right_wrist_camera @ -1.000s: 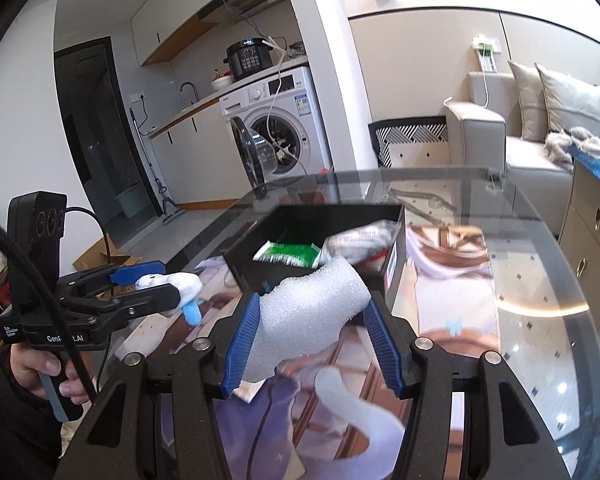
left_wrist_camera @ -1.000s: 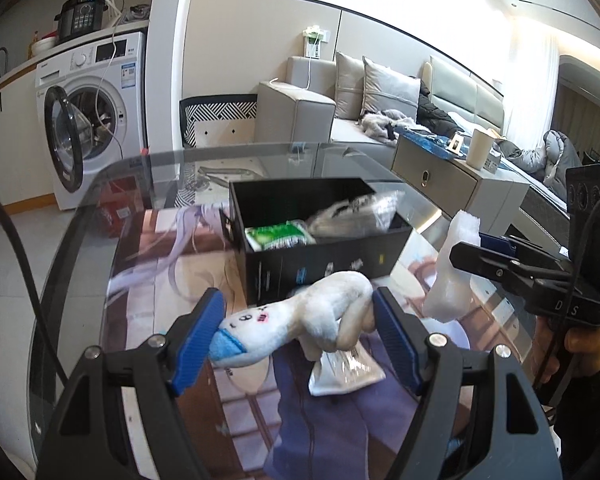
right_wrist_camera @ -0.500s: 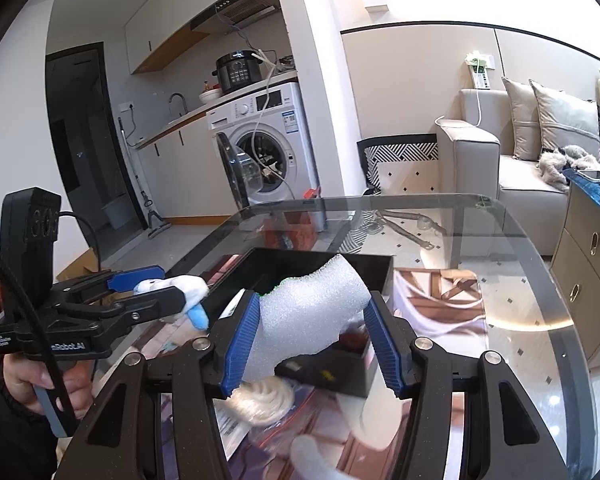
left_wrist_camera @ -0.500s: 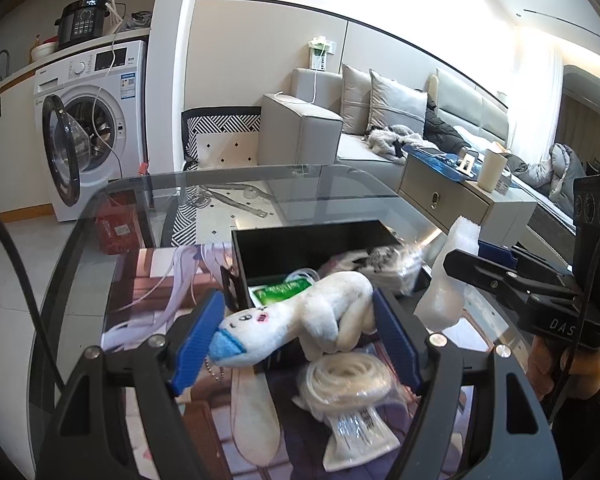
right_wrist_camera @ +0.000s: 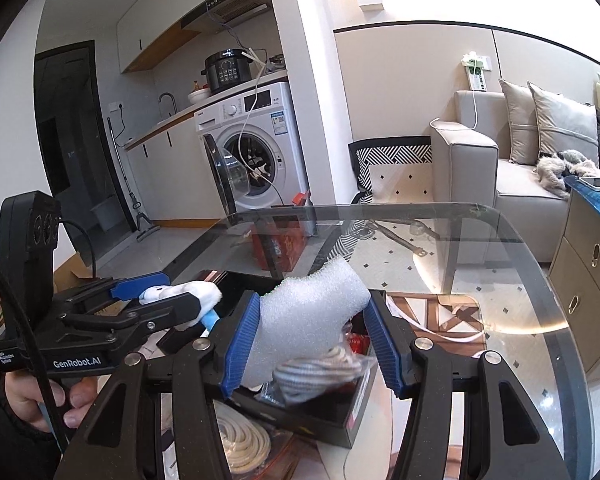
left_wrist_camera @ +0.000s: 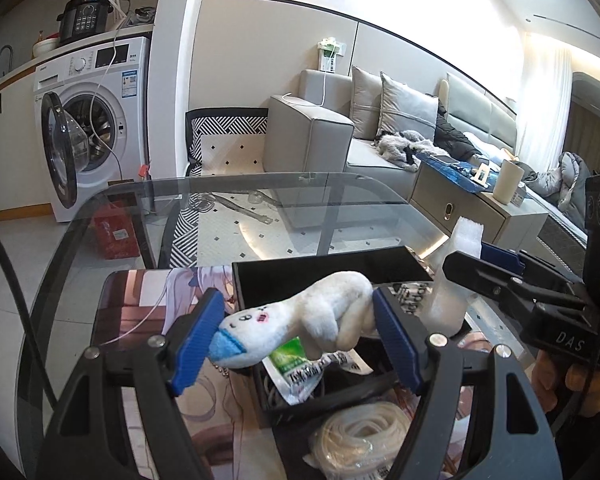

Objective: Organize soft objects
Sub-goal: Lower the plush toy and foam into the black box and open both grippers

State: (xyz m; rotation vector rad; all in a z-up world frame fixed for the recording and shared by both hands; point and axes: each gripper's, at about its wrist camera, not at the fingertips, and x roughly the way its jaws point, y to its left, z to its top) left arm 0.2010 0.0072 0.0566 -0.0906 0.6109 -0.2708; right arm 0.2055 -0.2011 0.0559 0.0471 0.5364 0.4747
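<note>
My left gripper (left_wrist_camera: 300,332) is shut on a white plush toy (left_wrist_camera: 300,320) with a blue tip and holds it over the near left part of a black box (left_wrist_camera: 324,276). My right gripper (right_wrist_camera: 312,340) is shut on a white foam piece (right_wrist_camera: 300,320) and holds it over the same box (right_wrist_camera: 340,416). The foam (left_wrist_camera: 456,280) and right gripper also show at the right of the left wrist view. The plush toy (right_wrist_camera: 184,296) in the left gripper shows at the left of the right wrist view. The box holds a green packet (left_wrist_camera: 296,364) and a bagged item (right_wrist_camera: 320,372).
The box stands on a picture mat (left_wrist_camera: 140,304) on a glass table (right_wrist_camera: 500,280). A bagged coil of clear tubing (left_wrist_camera: 360,436) lies before the box. Behind are a washing machine (left_wrist_camera: 88,120) with its door open, a sofa (left_wrist_camera: 380,132) and a side cabinet (right_wrist_camera: 588,276).
Both grippers have moved forward and come over the box with their objects still held. The box has gone from ahead of the fingers to beneath them.
</note>
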